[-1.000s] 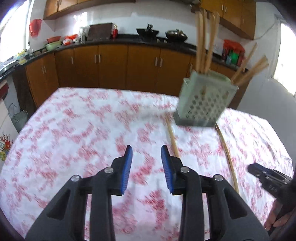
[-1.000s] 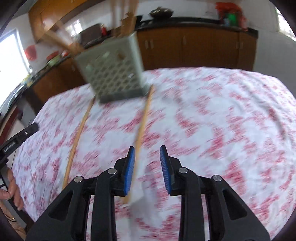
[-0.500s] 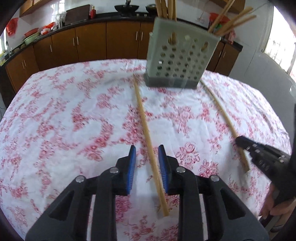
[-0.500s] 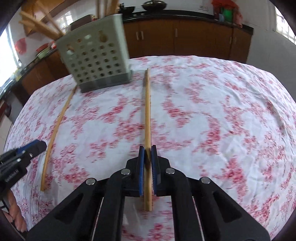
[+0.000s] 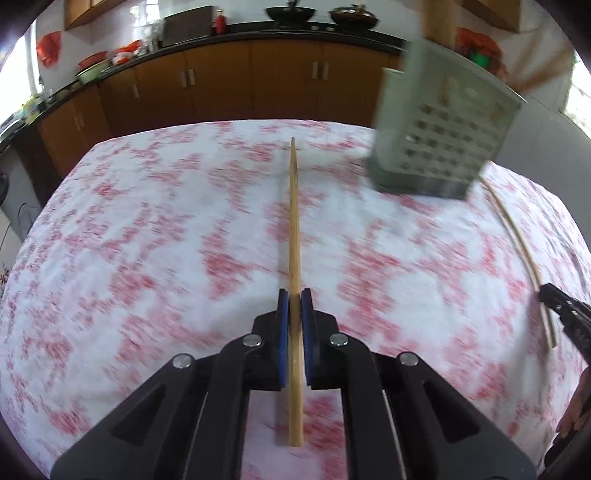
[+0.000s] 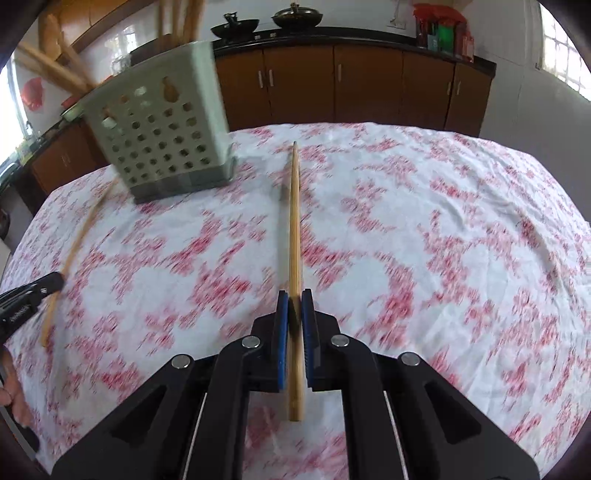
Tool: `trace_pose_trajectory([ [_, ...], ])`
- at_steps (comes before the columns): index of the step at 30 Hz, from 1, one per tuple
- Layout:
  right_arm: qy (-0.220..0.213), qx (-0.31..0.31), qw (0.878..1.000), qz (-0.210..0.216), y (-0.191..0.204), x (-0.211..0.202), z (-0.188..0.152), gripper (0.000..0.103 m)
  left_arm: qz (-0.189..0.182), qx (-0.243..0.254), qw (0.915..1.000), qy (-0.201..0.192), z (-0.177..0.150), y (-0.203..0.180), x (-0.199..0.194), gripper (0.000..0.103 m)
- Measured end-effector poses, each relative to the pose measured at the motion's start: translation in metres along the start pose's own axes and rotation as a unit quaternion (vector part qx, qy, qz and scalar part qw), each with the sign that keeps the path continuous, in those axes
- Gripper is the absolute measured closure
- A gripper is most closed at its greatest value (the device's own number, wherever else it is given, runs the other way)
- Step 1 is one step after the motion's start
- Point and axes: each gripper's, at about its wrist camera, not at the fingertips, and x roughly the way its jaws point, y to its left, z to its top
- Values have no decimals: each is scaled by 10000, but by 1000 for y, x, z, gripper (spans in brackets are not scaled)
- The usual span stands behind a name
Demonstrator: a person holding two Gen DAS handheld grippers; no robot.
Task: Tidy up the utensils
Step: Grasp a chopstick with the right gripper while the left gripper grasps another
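Kitchen setting: brown cabinets along the back wall, two dark woks on the far worktop. Counter in front carries a white cloth with red floral print.

Left gripper: jaws have just been closing and are now clenched on a wooden chopstick, gripped near its butt end with the tip pointing ahead. Right gripper: jaws clenched on a second chopstick, same end-on hold. Judgement: gripping near one end leaves the long free length to drop tip-first into the perforated grey-green utensil holder, which stands on the cloth and already holds several chopsticks.

Writing: small white lettering on the left gripper's side in the right wrist view, too blurred to read.
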Motion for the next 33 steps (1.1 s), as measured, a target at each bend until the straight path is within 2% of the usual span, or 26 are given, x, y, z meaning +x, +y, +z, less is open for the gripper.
trace_pose_trajectory([
  [7,-18,-40,9998,-181,-10,14,13,94,102,44,9999,-125,8,20,6,91],
  [24,-58,-110,9997,-206,-9,11,10,94,-93,-143,9998,-135,6,26,3,91],
  [33,-58,-114,9997,-208,-10,11,10,94,-79,-142,9998,-136,7,24,4,91],
])
